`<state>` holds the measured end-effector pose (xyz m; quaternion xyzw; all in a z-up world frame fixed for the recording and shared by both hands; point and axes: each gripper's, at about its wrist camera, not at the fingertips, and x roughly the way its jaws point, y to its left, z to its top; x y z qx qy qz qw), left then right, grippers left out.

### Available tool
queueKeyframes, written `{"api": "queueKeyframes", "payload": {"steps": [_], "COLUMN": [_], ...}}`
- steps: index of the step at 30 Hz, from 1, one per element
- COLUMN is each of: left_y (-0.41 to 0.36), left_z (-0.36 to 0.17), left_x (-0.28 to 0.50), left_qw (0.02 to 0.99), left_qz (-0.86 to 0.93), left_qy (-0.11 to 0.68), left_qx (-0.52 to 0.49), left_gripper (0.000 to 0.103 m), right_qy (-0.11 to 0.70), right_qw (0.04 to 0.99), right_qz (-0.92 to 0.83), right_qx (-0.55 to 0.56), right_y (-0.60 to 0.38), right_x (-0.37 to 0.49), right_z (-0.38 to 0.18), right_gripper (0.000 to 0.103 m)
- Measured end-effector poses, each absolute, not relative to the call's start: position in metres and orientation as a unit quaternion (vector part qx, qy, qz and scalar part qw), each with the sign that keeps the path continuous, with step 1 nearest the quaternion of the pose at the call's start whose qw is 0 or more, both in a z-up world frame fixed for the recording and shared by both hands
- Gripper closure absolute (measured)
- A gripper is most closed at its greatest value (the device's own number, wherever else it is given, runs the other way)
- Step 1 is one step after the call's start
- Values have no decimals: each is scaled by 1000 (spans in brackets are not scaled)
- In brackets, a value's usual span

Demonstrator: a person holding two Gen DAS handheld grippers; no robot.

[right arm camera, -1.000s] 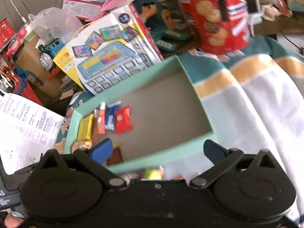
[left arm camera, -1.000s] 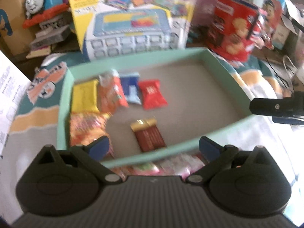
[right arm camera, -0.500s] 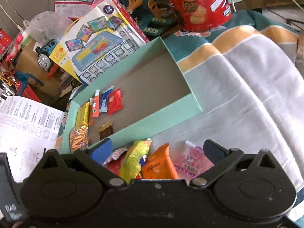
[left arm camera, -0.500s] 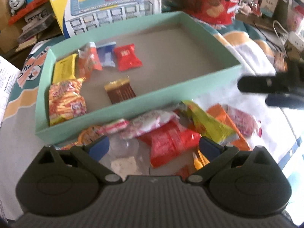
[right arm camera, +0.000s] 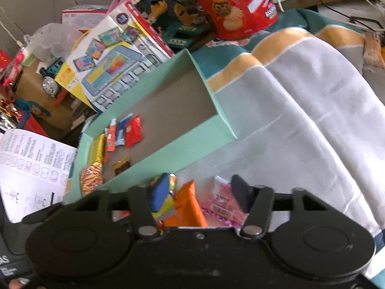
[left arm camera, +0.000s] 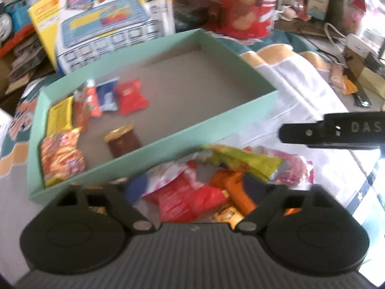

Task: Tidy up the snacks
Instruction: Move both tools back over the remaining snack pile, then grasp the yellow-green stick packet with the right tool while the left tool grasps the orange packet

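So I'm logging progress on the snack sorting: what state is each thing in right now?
Green box: open, partly filled.
Brown snack: flat inside the box.
Loose snack pile: outside, along the box's near wall.
Left claw: open, over the pile.
Right claw: open, over the orange packet.

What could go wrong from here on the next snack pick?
1. The loose snacks overlap in a heap against the green box: the orange packet lies between the right gripper fingers, with the yellow-green packet at the left fingertip, so closing may catch two.
2. The left gripper hovers over the same heap, beside the right one; they could collide.
3. The box's near wall stands between heap and tray floor; a low carry may snag it.
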<state>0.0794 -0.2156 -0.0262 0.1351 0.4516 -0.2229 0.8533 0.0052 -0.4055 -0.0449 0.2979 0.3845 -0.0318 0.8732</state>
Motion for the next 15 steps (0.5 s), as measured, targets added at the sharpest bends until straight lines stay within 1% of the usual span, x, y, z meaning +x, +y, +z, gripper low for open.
{"api": "queueKeyframes", "payload": {"steps": [2,4,11,15], "left_y": [-221,-223,-209,-185], "left_z": [-31,-39,-49,-52], "left_x": [80,81,81,78], "left_qw": [844,837,830,832], "left_qz": [-242,-249,-265,-265], "left_qy": [459,469,477,477], "left_qx": [134,131,113,102], "left_gripper": [42,42,29,27], "right_qy": [381,382,415,451], "right_qw": [876,878,875,869], "right_qz": [-26,-18,43,61], "right_qx": [293,288,245,195], "right_y": [-403,-400,-369,-348], "right_x": [7,11,48,76], "right_z": [-42,-39,-36,-45], "right_gripper": [52,53,53,53]}}
